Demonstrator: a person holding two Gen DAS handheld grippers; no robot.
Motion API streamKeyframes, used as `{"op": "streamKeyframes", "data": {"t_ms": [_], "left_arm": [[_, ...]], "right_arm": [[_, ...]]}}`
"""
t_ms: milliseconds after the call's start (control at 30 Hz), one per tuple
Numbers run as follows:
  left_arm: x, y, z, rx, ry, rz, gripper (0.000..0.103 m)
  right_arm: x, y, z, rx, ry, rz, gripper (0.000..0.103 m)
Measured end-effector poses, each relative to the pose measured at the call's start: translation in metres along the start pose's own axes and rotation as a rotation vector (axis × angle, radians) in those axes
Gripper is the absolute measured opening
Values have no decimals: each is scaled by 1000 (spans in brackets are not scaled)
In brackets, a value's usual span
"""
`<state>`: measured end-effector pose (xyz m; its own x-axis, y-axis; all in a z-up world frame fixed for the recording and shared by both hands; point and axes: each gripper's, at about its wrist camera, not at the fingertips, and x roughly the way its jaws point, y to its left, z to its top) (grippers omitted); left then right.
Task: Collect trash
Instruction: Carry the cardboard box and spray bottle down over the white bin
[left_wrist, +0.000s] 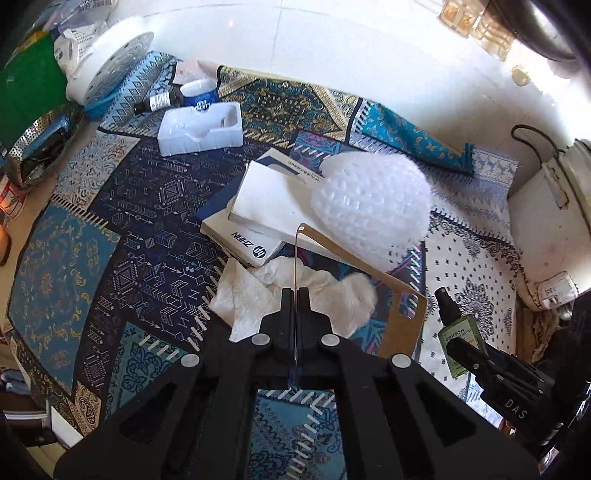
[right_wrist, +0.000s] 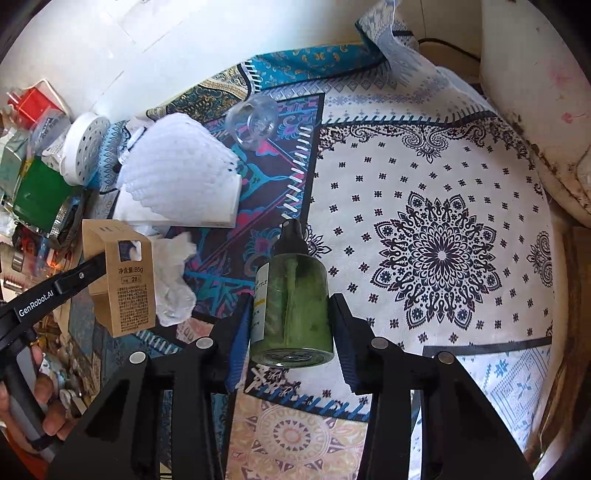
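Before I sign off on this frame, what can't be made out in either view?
- Kraft cardboard box: left wrist view shows it nearly edge-on in the left gripper; its small print in the right wrist view is too small to read.
- Green spray bottle: its label curves out of sight between the right gripper fingers.
- Perforated metal bin: contents dark, cut off by the left wrist view's edge.

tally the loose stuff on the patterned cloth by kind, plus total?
Bottles: 2, green spray bottle, dark bottle
Cardboard: 2, kraft box, HP box
Foam: 2, foam tray, foam net
Tissue: 1
Clear cup: 1
Total: 8
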<state>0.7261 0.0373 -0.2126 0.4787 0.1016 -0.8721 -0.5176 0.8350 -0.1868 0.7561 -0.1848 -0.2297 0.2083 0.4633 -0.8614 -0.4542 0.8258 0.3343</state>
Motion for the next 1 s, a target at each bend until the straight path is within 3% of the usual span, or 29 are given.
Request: {"op": "streamKeyframes", "data": {"t_ms": [367, 833, 1000], "left_arm": [[-72, 48, -34, 69, -97, -67, 0], [-146, 195, -145, 171, -118, -94, 0], [-156, 231, -177, 219, -88, -108, 0]], "right_arm": [[-38, 62, -48, 20, -127, -32, 39], [-39, 200, -189, 36, -197, -33, 39], [-31, 227, -233, 75, -191, -37, 39]]}}
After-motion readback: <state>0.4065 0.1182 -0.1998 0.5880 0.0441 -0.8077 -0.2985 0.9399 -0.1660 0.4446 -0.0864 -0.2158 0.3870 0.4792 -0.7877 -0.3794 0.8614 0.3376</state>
